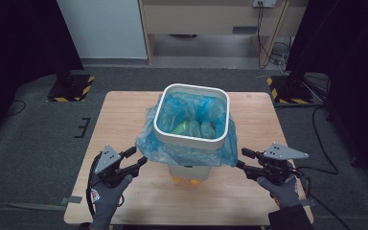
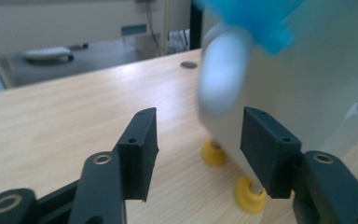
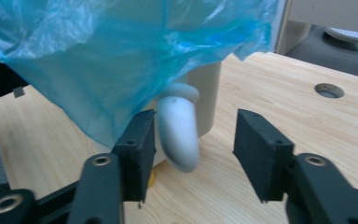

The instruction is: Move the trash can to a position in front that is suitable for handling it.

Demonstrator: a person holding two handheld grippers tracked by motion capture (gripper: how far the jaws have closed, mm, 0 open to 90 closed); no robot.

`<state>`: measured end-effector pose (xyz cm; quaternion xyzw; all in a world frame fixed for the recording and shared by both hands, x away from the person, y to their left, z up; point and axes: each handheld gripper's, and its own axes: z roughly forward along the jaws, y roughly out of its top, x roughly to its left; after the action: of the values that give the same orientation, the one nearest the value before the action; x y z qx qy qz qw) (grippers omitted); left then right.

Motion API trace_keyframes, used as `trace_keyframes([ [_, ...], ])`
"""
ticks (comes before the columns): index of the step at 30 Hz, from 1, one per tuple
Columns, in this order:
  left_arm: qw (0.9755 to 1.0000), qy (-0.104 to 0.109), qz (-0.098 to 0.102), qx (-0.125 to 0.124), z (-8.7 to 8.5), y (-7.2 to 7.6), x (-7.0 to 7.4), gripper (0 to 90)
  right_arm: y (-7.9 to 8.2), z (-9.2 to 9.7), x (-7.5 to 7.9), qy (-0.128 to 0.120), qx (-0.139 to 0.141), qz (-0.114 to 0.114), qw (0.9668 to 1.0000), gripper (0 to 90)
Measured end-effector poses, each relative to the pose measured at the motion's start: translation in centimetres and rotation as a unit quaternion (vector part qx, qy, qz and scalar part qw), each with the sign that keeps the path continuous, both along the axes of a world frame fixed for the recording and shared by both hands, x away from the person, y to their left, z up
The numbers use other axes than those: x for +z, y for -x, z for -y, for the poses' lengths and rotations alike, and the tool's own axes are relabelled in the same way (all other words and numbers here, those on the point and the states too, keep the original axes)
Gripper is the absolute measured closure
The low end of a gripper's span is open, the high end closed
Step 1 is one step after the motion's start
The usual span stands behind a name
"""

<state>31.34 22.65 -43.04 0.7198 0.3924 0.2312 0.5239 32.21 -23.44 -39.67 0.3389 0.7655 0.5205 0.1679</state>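
High view shows a white bin [image 1: 191,125] standing in the middle of the wooden surface [image 1: 124,115], lined with a blue plastic bag [image 1: 182,146] whose edge is folded out over the rim and hangs down the sides. Greenish and blue scraps lie inside the bag. The bin rests on small yellow feet [image 2: 213,152].

The left tongs [image 1: 143,159] sit just beside the bin's near left corner, the right tongs [image 1: 241,157] just beside its near right corner, each held in a gloved hand. Both stand partly open with nothing pressed between the pads. In the left gripper view a pale rounded handle [image 2: 221,79] on the bin's side hangs above and beyond the jaws, blurred; in the right gripper view the matching handle [image 3: 179,133] hangs just by the left jaw, below the bag's drooping edge, not clamped.

As a judgement, the work looks to be about the bin and its liner: the bag already seems seated around the rim, and the tongs stand free at either side, so either a lift by the handles or a tidy of the hanging plastic may remain. Which one I cannot tell.

Around the surface: dark carpet, stands with yellow-and-black striped bases [image 1: 71,88] at far left and far right, loose cables [image 1: 273,50] at far right, and a light cabinet [image 1: 211,19] beyond. A round hole [image 3: 329,90] is cut in the surface. The loose blue plastic partly veils the right handle and could get pinched in a grasp.
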Motion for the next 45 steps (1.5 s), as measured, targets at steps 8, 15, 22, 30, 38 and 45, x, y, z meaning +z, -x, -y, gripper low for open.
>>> trace_keyframes([
  [8, 0.9959, -0.048, -0.072, 0.023, -0.9, -1.6, -4.3, 39.0, -0.2, 1.2, 0.1, -0.003, -0.030, 0.005, 0.9995, 37.1],
  [15, 0.9893, -0.091, -0.112, 0.023, -0.5, -2.8, -7.0, 36.7, -0.3, 1.6, 0.3, -0.007, -0.052, 0.014, 0.9985, 31.1],
  [22, 0.9838, -0.117, -0.135, 0.018, 0.1, -3.7, -8.6, 32.2, -0.4, 1.8, 0.4, -0.013, -0.074, 0.020, 0.9970, 28.3],
  [30, 0.9763, -0.155, -0.151, 0.004, 1.0, -4.0, -9.6, 29.3, -0.7, 2.2, 0.9, -0.025, -0.090, 0.027, 0.9953, 26.3],
  [38, 0.9761, -0.155, -0.152, 0.001, 1.3, -4.0, -10.0, 23.1, -0.9, 2.2, 1.9, -0.034, -0.094, 0.041, 0.9941, 25.0],
  [45, 0.9779, -0.150, -0.146, -0.001, 1.8, -4.1, -10.4, 12.5, -1.1, 2.1, 2.3, -0.040, -0.099, 0.042, 0.9934, 23.6],
])
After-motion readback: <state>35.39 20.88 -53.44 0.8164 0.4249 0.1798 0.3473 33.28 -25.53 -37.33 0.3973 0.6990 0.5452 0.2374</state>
